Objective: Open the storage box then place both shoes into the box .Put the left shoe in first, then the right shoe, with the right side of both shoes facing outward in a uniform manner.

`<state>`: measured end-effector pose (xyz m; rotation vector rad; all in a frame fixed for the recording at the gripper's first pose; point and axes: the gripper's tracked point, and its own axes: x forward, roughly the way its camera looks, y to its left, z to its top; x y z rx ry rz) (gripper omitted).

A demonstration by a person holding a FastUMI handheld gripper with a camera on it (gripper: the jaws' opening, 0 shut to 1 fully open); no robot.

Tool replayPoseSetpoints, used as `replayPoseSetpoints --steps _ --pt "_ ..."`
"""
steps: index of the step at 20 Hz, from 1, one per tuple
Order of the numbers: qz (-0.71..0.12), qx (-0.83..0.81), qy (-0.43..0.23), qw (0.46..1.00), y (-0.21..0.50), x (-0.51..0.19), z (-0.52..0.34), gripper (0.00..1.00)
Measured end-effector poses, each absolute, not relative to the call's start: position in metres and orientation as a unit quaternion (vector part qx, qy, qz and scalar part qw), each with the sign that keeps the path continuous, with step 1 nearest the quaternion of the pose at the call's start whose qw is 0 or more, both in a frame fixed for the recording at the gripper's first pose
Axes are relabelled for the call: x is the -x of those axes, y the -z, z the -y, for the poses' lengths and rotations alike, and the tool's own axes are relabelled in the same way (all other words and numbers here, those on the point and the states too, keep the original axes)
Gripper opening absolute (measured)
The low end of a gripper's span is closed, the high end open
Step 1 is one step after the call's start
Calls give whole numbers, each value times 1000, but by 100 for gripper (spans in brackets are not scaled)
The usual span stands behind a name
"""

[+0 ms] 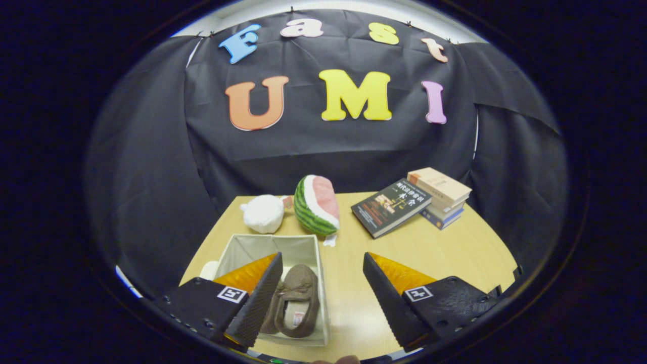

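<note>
Gripper view: claw (321,283) was spread wide and held nothing. The storage box (303,247) stood open on the tabletop (434,247), just ahead of the left finger, which partly covered it. One brown shoe (297,303) lay inside; whether a second lay under the finger could not be told. Judged: first shoe placed; the next move calls for finding and pinching the right shoe.

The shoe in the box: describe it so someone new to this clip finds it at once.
On the wooden table, nearest the open gripper, stands an open pale storage box. The brown shoe lies inside it, just ahead of the fingers, beside the left one. Unlike the plush watermelon slice and white plush beyond the box, it is dark, low and slipper-like.
</note>
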<state>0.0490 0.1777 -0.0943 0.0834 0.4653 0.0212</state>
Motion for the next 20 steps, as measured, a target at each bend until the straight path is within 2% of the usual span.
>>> replayPoseSetpoints --steps 9,20 --pt "-147 -43 2 988 31 -33 -81 97" --pt "-86 -44 14 995 -12 -25 2 96"
